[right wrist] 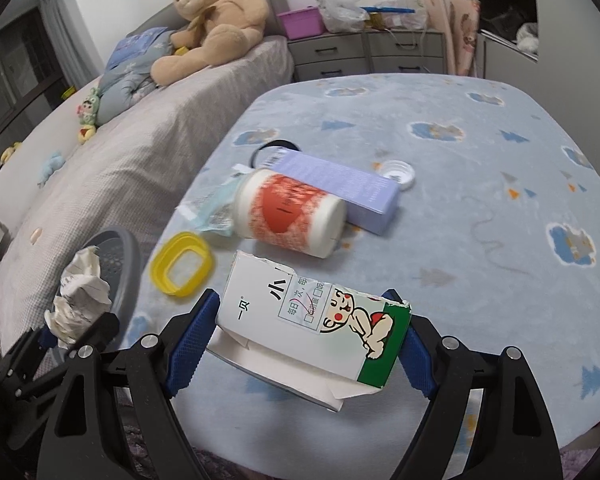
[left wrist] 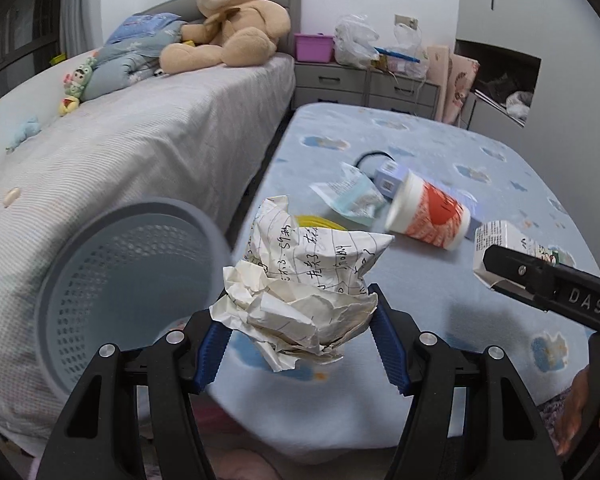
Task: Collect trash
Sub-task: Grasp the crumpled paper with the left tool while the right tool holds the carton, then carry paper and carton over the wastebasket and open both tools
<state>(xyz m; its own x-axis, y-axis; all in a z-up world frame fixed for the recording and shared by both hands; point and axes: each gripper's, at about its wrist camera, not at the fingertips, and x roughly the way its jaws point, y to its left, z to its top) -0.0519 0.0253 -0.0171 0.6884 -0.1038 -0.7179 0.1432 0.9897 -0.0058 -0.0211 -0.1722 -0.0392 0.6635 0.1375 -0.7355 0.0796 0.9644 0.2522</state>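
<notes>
We see a bedroom: grey bed (left wrist: 140,152) with teddy bear (left wrist: 236,20), beside it a low surface under a light-blue cartoon blanket (right wrist: 460,140). A grey mesh bin (left wrist: 132,280) sits at its edge. Left gripper (left wrist: 300,320) is clamped on crumpled handwritten paper (left wrist: 312,276); right gripper (right wrist: 300,340) is clamped on a torn medicine box (right wrist: 312,320) with Chinese print. Only the right view shows the yellow lid (right wrist: 182,264) whole and a white cap (right wrist: 398,172). "DAS" is readable in the left view.
</notes>
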